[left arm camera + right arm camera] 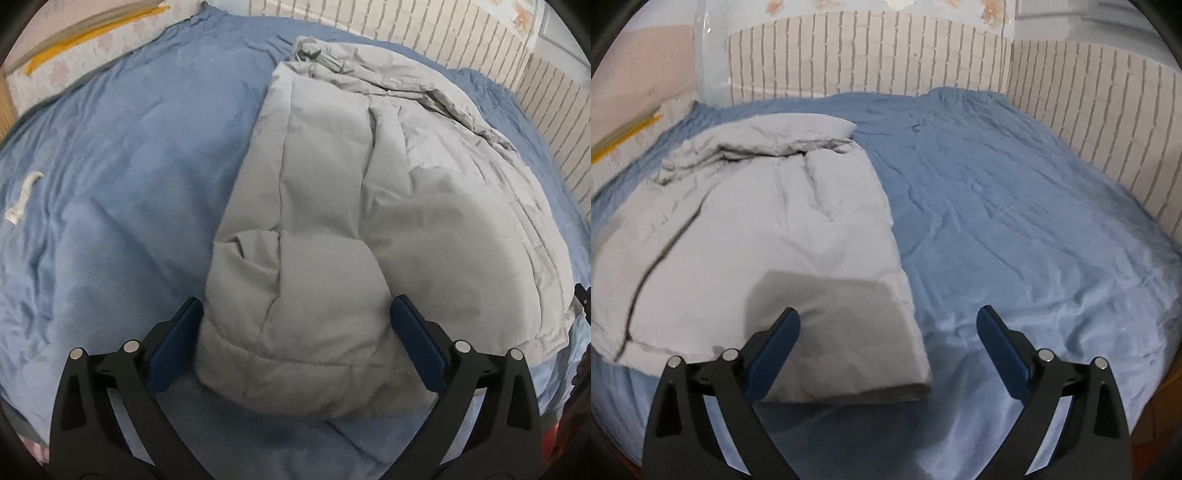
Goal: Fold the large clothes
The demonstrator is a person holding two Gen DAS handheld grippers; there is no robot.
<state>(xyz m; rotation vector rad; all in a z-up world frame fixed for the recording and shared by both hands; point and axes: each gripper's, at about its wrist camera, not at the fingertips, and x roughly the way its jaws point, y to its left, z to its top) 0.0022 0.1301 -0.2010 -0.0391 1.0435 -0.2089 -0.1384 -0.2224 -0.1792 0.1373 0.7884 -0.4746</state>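
Puffy grey quilted jacket (369, 221) on blue bedsheet (110, 184), long axis running away from jaws. Left gripper (295, 308) wide open, straddling near hem fold, nothing clamped. Right gripper (888, 317) wide open, empty, over jacket's right corner.

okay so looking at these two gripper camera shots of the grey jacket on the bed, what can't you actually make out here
- Left wrist view: the near hem of the grey jacket is bunched between the open fingers of the left gripper; contact cannot be told.
- Same view: the small white strip on the blue sheet is too small to identify.
- Right wrist view: the jacket's left side is blurred and cut by the frame edge; the right gripper hides the sheet below.
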